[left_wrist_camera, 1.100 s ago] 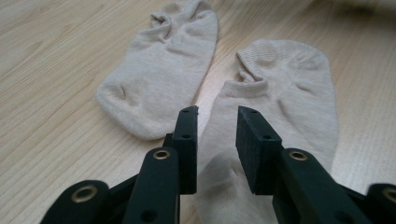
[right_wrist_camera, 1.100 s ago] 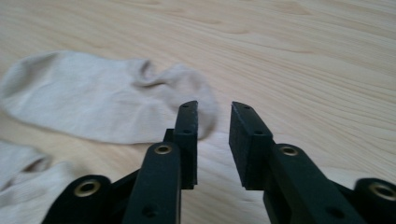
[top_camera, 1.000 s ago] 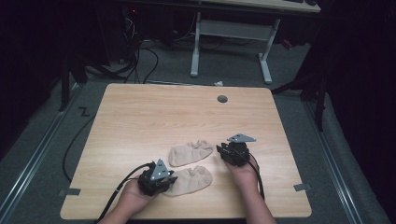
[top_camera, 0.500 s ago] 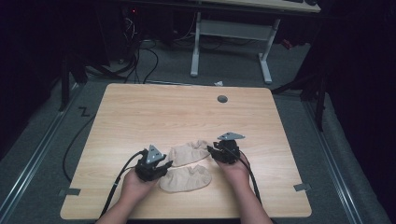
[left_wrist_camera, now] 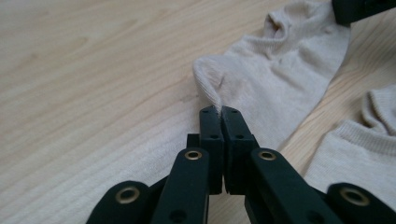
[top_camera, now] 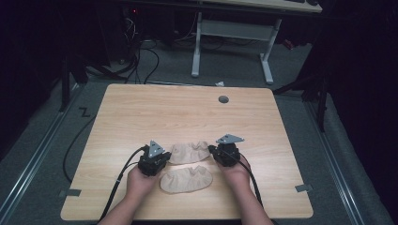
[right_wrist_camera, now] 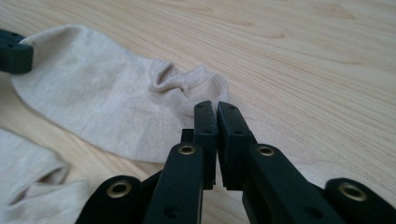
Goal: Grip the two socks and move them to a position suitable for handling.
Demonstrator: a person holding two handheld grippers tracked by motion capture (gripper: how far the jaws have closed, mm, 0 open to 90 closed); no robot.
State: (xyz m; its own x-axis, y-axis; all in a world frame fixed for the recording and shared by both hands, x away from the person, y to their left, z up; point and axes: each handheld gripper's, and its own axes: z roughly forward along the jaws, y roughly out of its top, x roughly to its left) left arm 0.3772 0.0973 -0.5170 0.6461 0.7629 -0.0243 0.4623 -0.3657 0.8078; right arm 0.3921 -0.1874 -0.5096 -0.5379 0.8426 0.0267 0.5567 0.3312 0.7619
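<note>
Two beige socks lie on the near half of the wooden bench (top_camera: 187,112), and the work in hand looks like laying one onto the other as a pair. A second ago both claws were set lower and wider, the left one down by the near sock; now they have moved up and inward, and each has taken an end of the far sock (top_camera: 188,152).

That far sock lies flat across the bench between the two hands, and the near sock (top_camera: 186,179) rests just below it, close to the front edge, untouched.

In the high view the left claw (top_camera: 165,158) sits at the far sock's left end and the right claw (top_camera: 211,151) at its right end. The left gripper view shows its jaws clenched on a pinch of fabric, which rises in a small ridge out of the tips. The right gripper view shows those jaws closed too, with the ribbed cuff gathered into their tips.

With both ends gripped, I judge the sock is ready to be lifted clear; the next move calls for raising both hands together so it hangs level.
</note>
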